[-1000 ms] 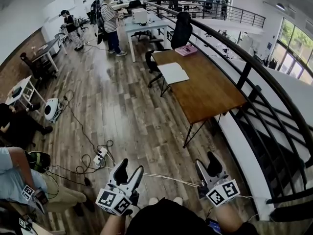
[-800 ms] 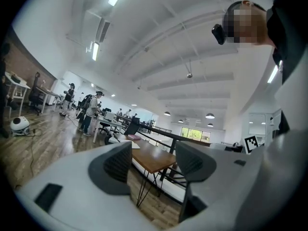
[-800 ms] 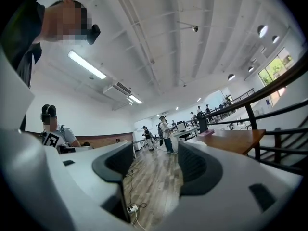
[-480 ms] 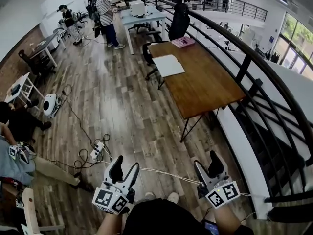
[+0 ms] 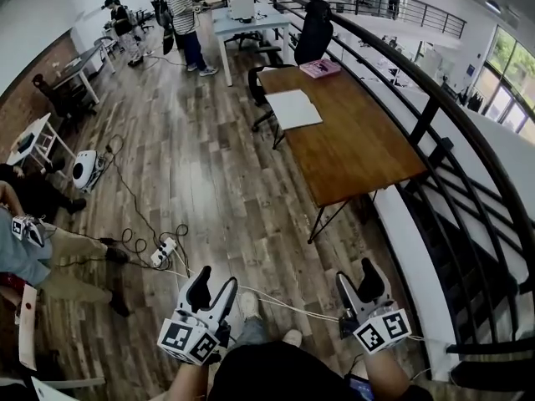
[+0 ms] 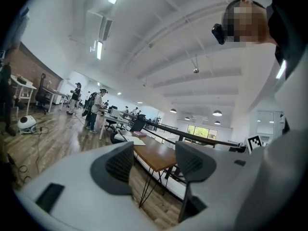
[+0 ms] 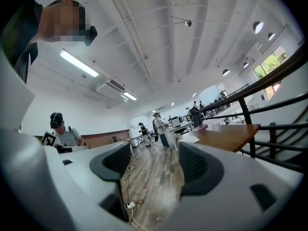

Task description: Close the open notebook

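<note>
Right tool [image 5: 358, 281]: jaws have just been opening, now wide, nothing between them.
Left tool [image 5: 216, 284]: jaws apart, empty.
Notebook [image 5: 293, 109]: open, pages up, at the far left part of the bench [image 5: 359, 153]; about 12 o'clock from both tools, well apart.
Change from earlier frame: a shoe [image 5: 249, 306] has stepped ahead between the tools; notebook unmoved.
Meaning: likely the approach only; closing not begun.

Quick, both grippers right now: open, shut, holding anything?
Left gripper: open, nothing between its jaws.
Right gripper: open, jaws have just been opening, nothing between them.
</note>
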A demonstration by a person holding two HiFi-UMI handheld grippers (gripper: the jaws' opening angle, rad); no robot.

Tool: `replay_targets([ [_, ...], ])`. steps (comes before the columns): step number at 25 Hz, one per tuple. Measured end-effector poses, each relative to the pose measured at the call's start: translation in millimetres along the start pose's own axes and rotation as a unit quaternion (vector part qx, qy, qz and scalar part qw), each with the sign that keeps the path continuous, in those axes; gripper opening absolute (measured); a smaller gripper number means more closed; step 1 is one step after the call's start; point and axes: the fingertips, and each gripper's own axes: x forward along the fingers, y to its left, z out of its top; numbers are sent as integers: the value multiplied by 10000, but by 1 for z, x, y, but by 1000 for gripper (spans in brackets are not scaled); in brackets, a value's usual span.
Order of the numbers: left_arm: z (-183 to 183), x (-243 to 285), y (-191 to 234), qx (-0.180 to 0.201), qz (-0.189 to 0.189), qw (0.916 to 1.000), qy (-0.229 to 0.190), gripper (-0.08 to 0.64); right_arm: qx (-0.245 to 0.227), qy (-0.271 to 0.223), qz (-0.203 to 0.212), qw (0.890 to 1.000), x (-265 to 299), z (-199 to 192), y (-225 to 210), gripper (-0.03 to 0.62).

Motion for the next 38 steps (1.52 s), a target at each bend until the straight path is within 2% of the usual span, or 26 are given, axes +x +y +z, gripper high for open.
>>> replay_targets([
  [5, 5, 25, 39, -88, 44, 9999, -62, 275, -143, 74, 49, 9999, 40, 4, 1, 306],
  [11, 33, 64, 90, -84, 55, 9996, -273, 275, -324, 0, 49, 9995, 96, 20, 7, 282],
  [16, 57, 78, 135, -399, 41, 9979, -498, 273, -353, 68, 71, 9993, 151, 16, 22, 270],
  [20, 64, 81, 173, -127, 79, 9992, -378, 273, -484, 141, 285, 9983, 199, 9, 48, 268],
  [24, 63, 80, 205, -183, 135, 9990, -385, 273, -606, 200, 385, 9972, 221, -4, 68, 267],
  [33, 63, 87, 245, -293, 245, 9987, -337, 268, -548, 459, 212, 9972, 259, -16, 63, 252],
  [38, 64, 104, 263, -333, 322, 9984, -321, 253, -565, 678, 494, 9949, 292, -29, 72, 249],
])
